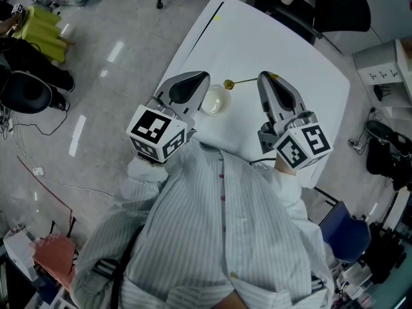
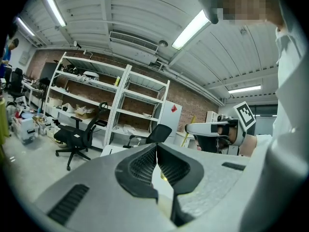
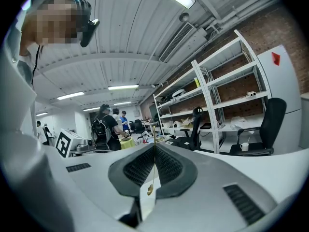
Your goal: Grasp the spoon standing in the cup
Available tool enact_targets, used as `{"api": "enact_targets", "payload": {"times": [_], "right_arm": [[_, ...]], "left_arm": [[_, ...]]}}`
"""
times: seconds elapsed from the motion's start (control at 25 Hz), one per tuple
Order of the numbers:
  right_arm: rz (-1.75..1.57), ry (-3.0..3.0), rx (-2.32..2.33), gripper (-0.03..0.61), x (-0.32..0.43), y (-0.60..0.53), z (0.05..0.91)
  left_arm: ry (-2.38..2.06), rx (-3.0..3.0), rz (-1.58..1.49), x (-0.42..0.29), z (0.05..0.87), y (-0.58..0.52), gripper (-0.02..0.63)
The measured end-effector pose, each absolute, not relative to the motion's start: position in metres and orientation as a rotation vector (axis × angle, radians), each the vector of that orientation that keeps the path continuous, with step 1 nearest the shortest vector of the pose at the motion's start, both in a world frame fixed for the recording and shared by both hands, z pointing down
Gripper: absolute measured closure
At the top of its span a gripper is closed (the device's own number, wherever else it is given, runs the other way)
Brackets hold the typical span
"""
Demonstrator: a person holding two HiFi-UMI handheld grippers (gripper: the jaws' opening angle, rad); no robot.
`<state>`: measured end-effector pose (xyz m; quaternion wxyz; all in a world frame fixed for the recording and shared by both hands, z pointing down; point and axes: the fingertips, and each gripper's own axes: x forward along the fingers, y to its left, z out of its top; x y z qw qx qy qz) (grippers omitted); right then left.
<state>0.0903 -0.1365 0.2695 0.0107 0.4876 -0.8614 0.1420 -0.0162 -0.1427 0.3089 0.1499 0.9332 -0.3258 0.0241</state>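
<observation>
Biggest thing first: the white table [image 1: 270, 37] fills the upper middle of the head view, with the person's striped shirt [image 1: 219, 237] taking up the bottom. Both tongs hover over the near edge of it.

The left tongs [image 1: 201, 78] sit left of centre, pressed together at the tips with nothing I can spot between them. The right tongs [image 1: 265, 76] sit right of centre, closed down on the spoon [image 1: 230, 84].

The white cup [image 1: 214, 102] is on the table just beside the left tongs. The spoon isn't standing in it. It hangs roughly level above the table, bowl end just above the cup in the frame, handle running right into the right tongs.

So I'd say the grasp is basically done, with not much left besides keeping hold.

Only the head view shows the cup and the overall layout. The right gripper view is where you actually see the thin gold handle pinched between the pads [image 3: 169, 170], bowl near frame centre. The left gripper view confirms its own tips meet.
</observation>
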Motion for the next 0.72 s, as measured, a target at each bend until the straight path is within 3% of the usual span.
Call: {"api": "enact_targets", "payload": {"times": [0.72], "right_arm": [[0.465,-2.690,1.494,0.568,0.0924,-0.1434,0.2772]], "left_arm": [[-0.760,2.764,0.140,-0.0133,0.3094,-0.1479,0.603]]}}
